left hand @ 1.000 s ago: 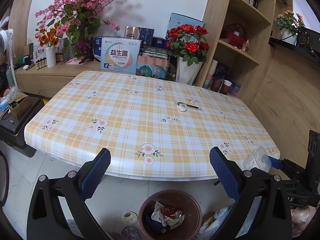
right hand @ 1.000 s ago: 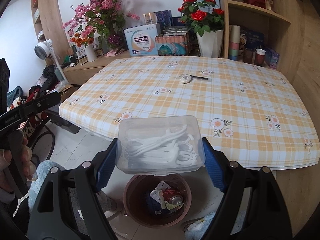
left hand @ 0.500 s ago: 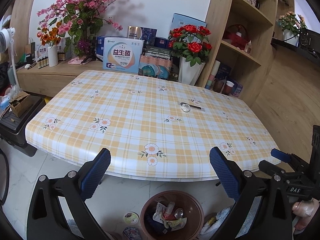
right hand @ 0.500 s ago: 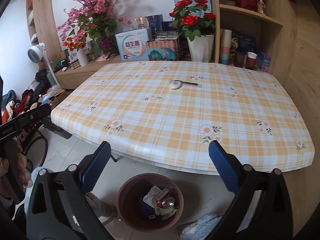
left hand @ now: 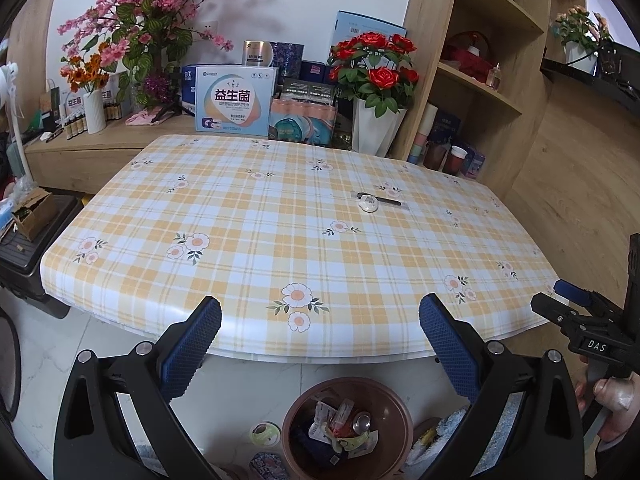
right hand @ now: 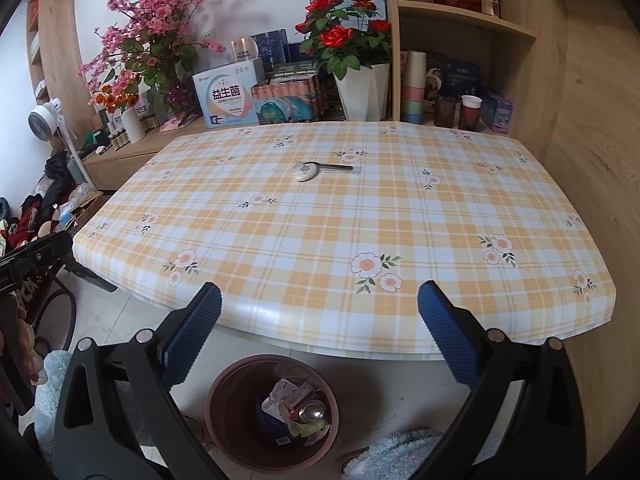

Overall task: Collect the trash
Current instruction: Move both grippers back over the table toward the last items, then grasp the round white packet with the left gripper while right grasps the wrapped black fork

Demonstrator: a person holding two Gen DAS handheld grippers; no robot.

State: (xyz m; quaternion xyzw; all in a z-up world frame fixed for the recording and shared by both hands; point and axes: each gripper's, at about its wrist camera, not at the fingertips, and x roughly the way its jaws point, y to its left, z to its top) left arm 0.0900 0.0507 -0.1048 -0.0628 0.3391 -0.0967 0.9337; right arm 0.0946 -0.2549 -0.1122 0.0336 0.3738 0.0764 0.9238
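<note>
A brown trash bin (left hand: 347, 428) stands on the floor below the table's near edge, holding wrappers and a can; it also shows in the right wrist view (right hand: 274, 412). My left gripper (left hand: 320, 344) is open and empty above the bin. My right gripper (right hand: 320, 340) is open and empty above the bin, and it shows at the right edge of the left wrist view (left hand: 576, 308). A small white round item with a black stick (left hand: 370, 203) lies on the plaid table (left hand: 260, 240), also seen in the right wrist view (right hand: 310, 171).
Flower vases (left hand: 376, 120), boxes (left hand: 234, 104) and a wooden shelf (left hand: 480, 60) stand behind the table. A small cup (left hand: 265, 434) and a blue cloth (right hand: 400, 456) lie on the floor beside the bin. Clutter sits at the left (right hand: 44, 208).
One second ago my right gripper held a clear plastic box of white picks over the bin. It opened and the box is gone from its jaws. Both grippers rose slightly.
</note>
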